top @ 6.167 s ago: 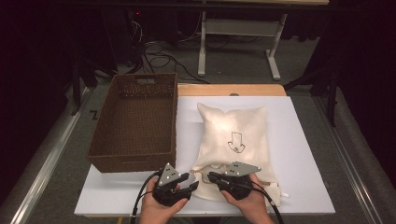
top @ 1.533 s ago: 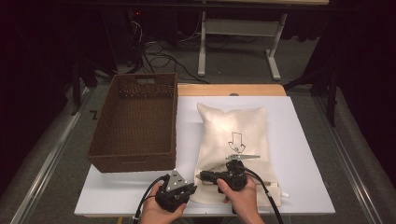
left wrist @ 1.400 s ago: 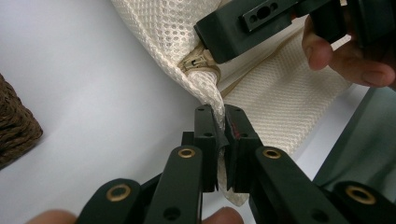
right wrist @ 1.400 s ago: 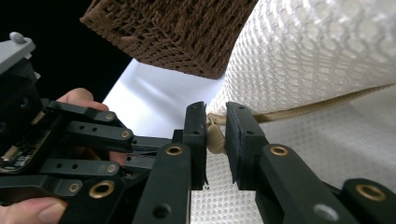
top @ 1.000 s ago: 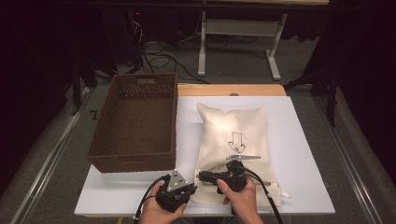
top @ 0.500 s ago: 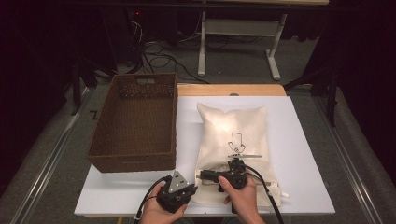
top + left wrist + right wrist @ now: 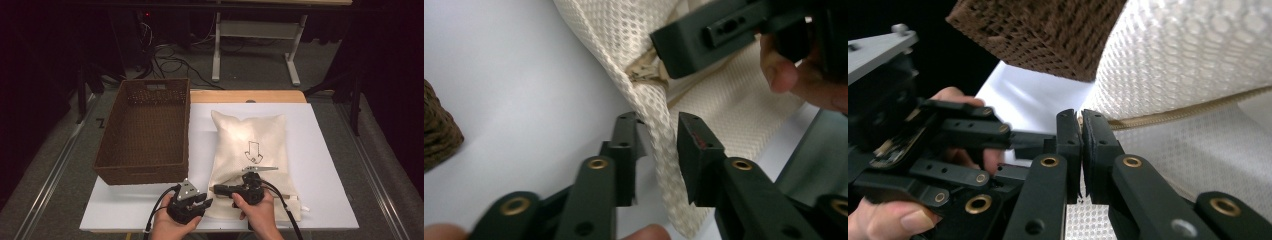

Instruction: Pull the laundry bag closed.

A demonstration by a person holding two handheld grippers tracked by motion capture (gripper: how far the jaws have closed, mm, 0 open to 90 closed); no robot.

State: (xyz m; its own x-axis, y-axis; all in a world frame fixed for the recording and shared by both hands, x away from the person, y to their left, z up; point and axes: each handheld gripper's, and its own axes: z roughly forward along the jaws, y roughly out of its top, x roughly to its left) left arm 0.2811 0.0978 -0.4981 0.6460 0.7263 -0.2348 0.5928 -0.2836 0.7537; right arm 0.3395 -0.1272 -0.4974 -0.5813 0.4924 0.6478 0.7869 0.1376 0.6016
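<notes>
Bag (image 7: 247, 150) lies near the worktop's front edge; right tongs (image 7: 1080, 131) clench its zipper end to pull, while left tongs (image 7: 658, 137), just loosening, straddle the fabric unpressed.

A white rectangular tabletop (image 7: 325, 165) sits on a light wooden board (image 7: 280, 96) that shows along its far edge. Beneath and around lies grey carpeted floor (image 7: 345, 75), with pale metal rails (image 7: 47, 180) running along both sides. Beyond stands a white metal desk frame (image 7: 257, 37), and black cables (image 7: 172, 62) tangle on the floor. The surroundings are dark; light falls on the table from above
</notes>
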